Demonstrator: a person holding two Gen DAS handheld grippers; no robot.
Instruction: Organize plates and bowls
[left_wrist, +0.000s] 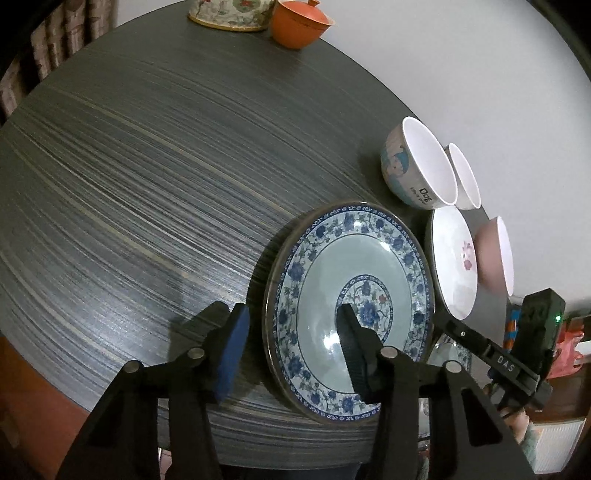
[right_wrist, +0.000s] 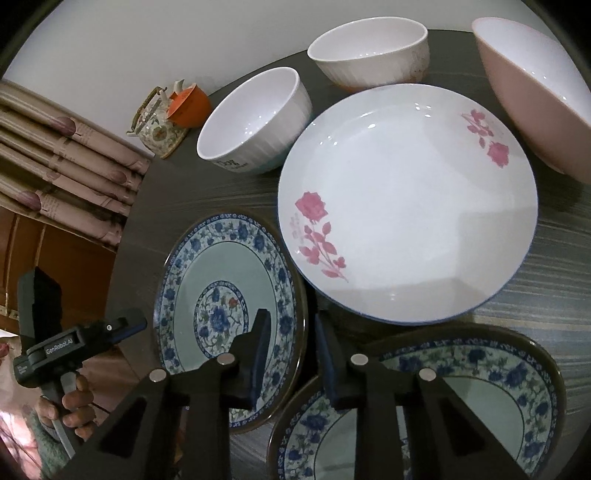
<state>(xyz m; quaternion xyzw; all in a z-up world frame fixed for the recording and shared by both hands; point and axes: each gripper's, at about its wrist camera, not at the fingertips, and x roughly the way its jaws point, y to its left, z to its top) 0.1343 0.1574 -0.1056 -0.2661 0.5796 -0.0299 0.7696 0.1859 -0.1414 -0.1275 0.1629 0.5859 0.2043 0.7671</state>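
**Technician A:** How far had the sorting progressed?

**Technician B:** By the look of it, barely started. Nothing was stacked. In the right wrist view, a round blue-and-white floral porcelain plate (right_wrist: 225, 295) lay flat at lower centre-left, a second plate of the same pattern (right_wrist: 480, 387) at lower right, and a white plate with pink roses (right_wrist: 406, 203) at centre. A white ribbed bowl (right_wrist: 255, 122), a cream bowl (right_wrist: 369, 55) and a pink bowl (right_wrist: 532, 92) stood separately along the top.

**Technician A:** State of the jaws?

**Technician B:** The left gripper (left_wrist: 291, 354) straddled the near-left rim of the first floral plate, jaws spread, one finger over the plate well and one outside; the pads did not yet press. The right gripper (right_wrist: 291, 358) straddled that plate's right rim, jaws narrow; whether the pads touched the rim could not be told.

**Technician A:** Edges and free room?

**Technician B:** The floral plate sat close to the near edge of the dark striped round table (left_wrist: 129, 203). In the left wrist view, the whole left and upper area of the table was bare, up to a floral teapot (left_wrist: 229, 14) and an orange lidded cup (left_wrist: 299, 26) at the top. The right side was crowded; the rose plate lay just beside the gripped plate.
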